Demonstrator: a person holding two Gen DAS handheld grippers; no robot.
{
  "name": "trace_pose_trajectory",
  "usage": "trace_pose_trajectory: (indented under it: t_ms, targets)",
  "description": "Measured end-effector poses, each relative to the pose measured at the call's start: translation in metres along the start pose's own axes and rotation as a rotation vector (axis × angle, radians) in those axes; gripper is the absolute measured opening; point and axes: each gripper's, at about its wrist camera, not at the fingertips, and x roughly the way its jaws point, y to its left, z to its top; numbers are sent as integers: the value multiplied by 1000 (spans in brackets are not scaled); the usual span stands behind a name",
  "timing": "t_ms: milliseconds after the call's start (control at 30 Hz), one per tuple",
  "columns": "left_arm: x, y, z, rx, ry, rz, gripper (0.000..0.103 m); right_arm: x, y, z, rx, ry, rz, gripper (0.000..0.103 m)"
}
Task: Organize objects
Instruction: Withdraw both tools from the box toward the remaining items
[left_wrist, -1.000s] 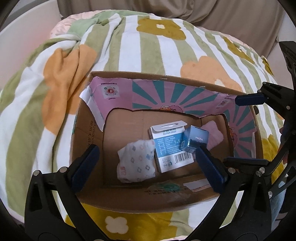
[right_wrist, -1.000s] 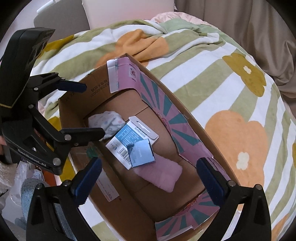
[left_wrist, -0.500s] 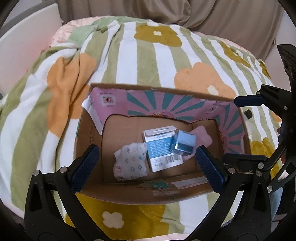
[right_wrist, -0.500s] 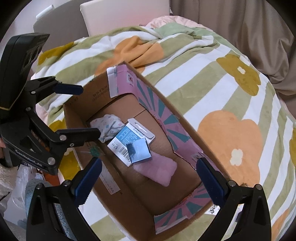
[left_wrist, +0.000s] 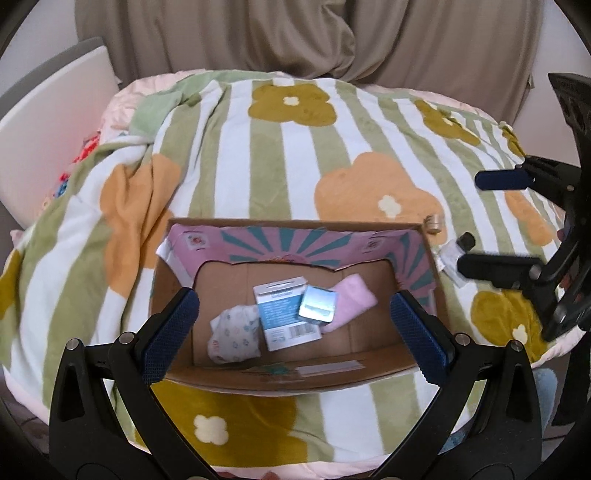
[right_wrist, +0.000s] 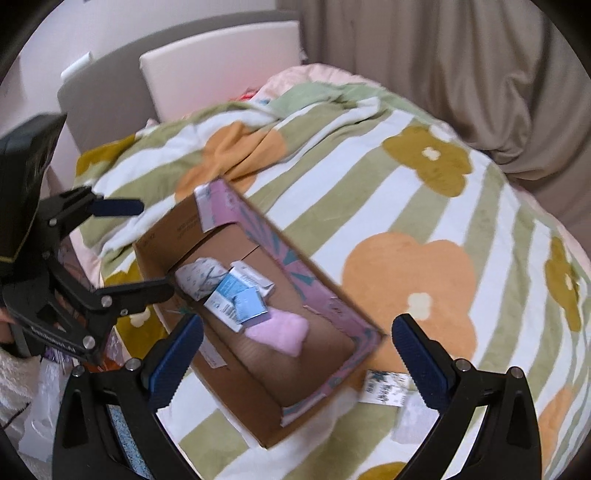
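Both grippers have drawn back from the cardboard box (left_wrist: 284, 376), which sits smaller and farther ahead of the fingers than a second ago. Left gripper (left_wrist: 295, 332) and right gripper (right_wrist: 295, 354) are each spread wide, holding nothing. Four things lie in the box, between the left fingers: one patterned white bundle (left_wrist: 234, 334), one white-and-blue carton (left_wrist: 282, 317), one small blue box (left_wrist: 318, 304) atop it, one pink cloth (left_wrist: 351, 302), partly covered. Beyond the right fingers, small items (left_wrist: 448, 243) on the blanket (left_wrist: 266, 155) are too blurred to identify.
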Motion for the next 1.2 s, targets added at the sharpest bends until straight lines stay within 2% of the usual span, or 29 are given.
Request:
trace_pose_trajectory:
  t_ms: [133, 300, 467, 633, 867, 1200]
  targets:
    - [-8, -19, 4, 10, -10, 1, 103, -28, -19, -7, 36, -44, -30, 102]
    - [-18, -46, 10, 30, -29, -24, 103, -58, -43, -22, 60, -84, -118, 102]
    - [-24, -74, 17, 63, -52, -42, 103, -79, -73, -37, 114, -96, -124, 102]
    - [-23, -112, 23, 100, -67, -75, 103, -99, -101, -54, 132, -114, -167, 102]
    - [-3, -165, 20, 127, -55, -136, 103, -103, -133, -81, 143, -107, -195, 102]
    - [37, -223, -10, 114, -25, -157, 103, -81, -174, -121, 182, -88, -161, 102]
